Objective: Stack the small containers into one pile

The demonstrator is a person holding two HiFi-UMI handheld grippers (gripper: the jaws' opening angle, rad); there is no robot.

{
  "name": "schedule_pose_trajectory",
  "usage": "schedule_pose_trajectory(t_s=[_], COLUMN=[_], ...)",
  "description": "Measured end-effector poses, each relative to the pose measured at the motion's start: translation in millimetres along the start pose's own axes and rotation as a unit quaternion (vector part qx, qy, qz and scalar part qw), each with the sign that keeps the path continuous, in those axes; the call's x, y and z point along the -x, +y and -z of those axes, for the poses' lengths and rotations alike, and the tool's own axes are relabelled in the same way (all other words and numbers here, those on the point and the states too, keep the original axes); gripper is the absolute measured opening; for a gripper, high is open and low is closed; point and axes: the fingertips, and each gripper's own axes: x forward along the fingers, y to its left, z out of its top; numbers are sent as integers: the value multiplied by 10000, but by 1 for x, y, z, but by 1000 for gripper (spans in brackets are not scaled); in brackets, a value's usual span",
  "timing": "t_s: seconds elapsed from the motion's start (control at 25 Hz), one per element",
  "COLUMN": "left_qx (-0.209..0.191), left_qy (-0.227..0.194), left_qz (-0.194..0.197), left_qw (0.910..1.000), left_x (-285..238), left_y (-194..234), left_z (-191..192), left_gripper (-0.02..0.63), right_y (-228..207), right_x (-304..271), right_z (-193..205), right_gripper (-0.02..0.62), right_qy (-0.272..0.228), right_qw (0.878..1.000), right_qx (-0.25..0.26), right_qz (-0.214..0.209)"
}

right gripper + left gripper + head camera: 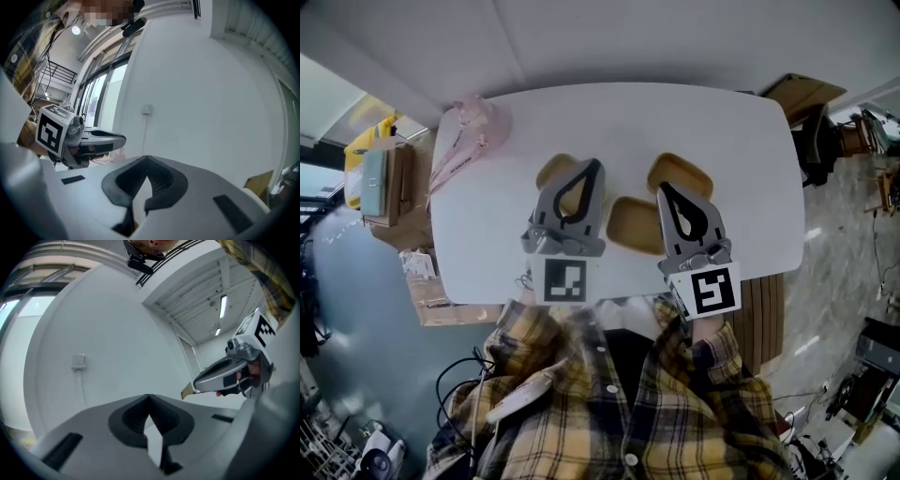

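Left gripper (593,167) and right gripper (664,190) hover, jaws together and empty, seemingly poised to start, above the white table (727,141), where left container (551,172), middle container (630,226) and right container (687,175) lie unstacked.

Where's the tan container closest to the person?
Head view: the shallow tan wooden container sits between the left gripper and the right gripper, on the white table.

Below the matt grey plastic jaws, tan wood-like containers (630,225) were seen on a smooth white table (628,122).
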Motion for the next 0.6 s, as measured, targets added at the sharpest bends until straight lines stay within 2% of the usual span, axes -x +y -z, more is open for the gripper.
schedule_pose_trajectory(t_s=[0.16,0.28,0.6], left_qx=[78,-33,35], left_qy=[198,289,582], left_qz=[46,107,62], left_qw=[9998,9995,9983], left_x=[-6,-11,-12], left_y=[-1,-6,-13], left_z=[13,16,28], left_gripper=[18,18,20], right_y=[-9,-21,-34], right_x=[4,8,27], right_z=[10,17,29], right_gripper=[15,15,15], right_qy=[189,262,310], right_qw=[9998,9996,9994], right_qx=[-6,-11,-125], right_qz=[14,54,7])
